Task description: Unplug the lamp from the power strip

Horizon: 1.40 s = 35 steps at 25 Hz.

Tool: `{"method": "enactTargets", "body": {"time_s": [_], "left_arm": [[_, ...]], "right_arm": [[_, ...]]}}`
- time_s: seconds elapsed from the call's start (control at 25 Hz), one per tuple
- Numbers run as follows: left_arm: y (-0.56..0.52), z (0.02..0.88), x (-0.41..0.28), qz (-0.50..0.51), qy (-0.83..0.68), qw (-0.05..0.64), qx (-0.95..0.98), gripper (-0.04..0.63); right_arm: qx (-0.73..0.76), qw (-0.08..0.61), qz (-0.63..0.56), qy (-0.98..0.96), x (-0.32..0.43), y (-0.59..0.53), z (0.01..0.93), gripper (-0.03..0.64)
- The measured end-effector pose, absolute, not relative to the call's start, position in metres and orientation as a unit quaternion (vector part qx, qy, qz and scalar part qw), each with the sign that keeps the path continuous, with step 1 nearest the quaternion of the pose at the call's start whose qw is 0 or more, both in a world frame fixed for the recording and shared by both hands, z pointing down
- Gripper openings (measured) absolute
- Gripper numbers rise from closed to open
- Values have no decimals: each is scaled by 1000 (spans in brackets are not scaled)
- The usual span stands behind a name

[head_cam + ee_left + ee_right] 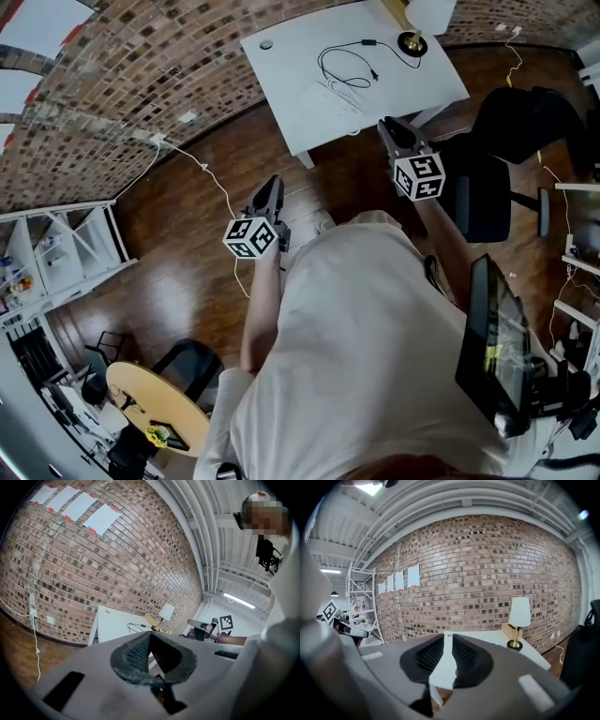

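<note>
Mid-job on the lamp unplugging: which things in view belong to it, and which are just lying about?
For the job: lamp, its black cord, white table under them, left claw, right claw. I can make out no power strip.
Lying about: black office chair, round yellow table, white shelf, dark screen.

The lamp (411,41) stands at the tabletop's (281,52) right end, its cord (342,67) lying left of it; brick wall (141,75) behind, office chair (492,192) nearer, rightward.

Office-like workspace: brick wall (112,84), wood floor (178,253), white desk (291,56), black office chair (483,192), white shelving (66,244).
</note>
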<state>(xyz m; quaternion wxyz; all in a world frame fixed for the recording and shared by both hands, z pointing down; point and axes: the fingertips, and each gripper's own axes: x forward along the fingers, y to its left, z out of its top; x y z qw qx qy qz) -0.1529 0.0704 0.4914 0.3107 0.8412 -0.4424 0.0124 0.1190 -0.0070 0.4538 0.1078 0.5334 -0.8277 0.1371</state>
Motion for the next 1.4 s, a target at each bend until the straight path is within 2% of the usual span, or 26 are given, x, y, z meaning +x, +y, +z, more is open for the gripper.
{"method": "enactTargets", "body": {"time_s": [0.24,0.52,0.84,1.04,1.2,1.4], "left_arm": [[84,476,-122,32,-449,306,839,-2],[123,469,-45,51,-438,297,847,-2],[206,478,36,51,-436,318,840,-3],[251,487,44,40,-467,334,817,-2],[276,494,41,22,-484,332,810,36],[290,491,41,8,-496,331,803,48]], "right_arm": [[496,121,143,-848,137,18,449,52],[438,174,168,-865,173,90,484,44],[398,202,193,-874,224,169,508,38],[394,201,190,-876,253,201,511,34],[400,194,188,-876,266,210,520,26],[401,202,182,-875,274,211,524,23]]}}
